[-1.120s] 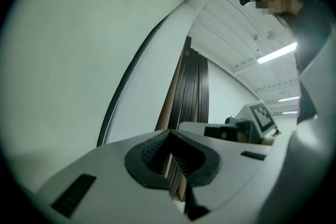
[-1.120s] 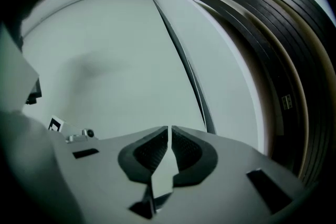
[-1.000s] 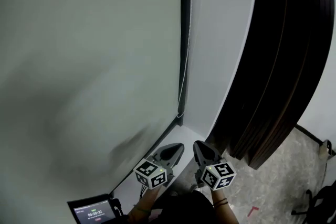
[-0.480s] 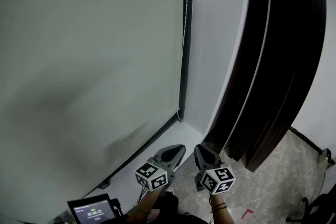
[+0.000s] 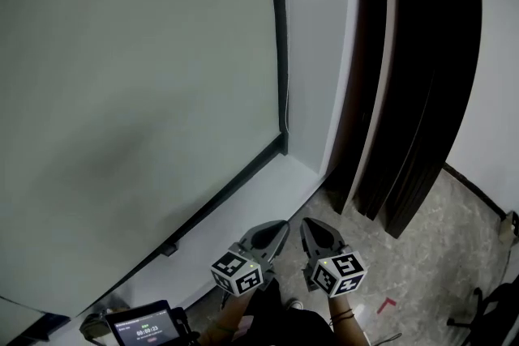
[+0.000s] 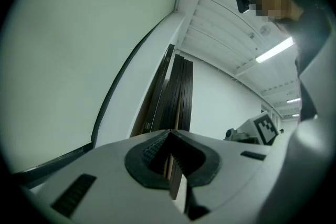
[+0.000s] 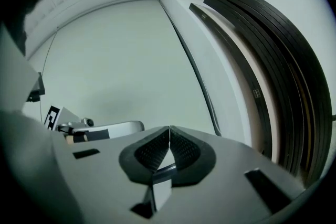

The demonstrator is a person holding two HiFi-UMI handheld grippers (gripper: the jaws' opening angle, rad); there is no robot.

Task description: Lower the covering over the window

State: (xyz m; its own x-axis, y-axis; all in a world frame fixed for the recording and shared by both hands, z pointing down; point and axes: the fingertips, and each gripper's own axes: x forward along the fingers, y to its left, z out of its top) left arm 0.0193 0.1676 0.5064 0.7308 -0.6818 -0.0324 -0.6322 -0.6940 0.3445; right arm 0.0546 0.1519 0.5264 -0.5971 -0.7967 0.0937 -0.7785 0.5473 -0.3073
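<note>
Head view: pale grey roller blind [image 5: 138,77] looks fully down. L gripper [image 5: 278,226] shut; R gripper [image 5: 306,224] just closing, both empty. Next: prob withdraw.

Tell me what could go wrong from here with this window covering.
1. The cord by the window frame is thin. The left gripper is shut, and so is the right gripper, whose jaws have just been closing on nothing, so a grab may miss or slip.
2. The dark panels stand close to that cord; a reaching gripper might knock them.
3. The covering seems to reach the sill already; further pulling could strain it.
</note>
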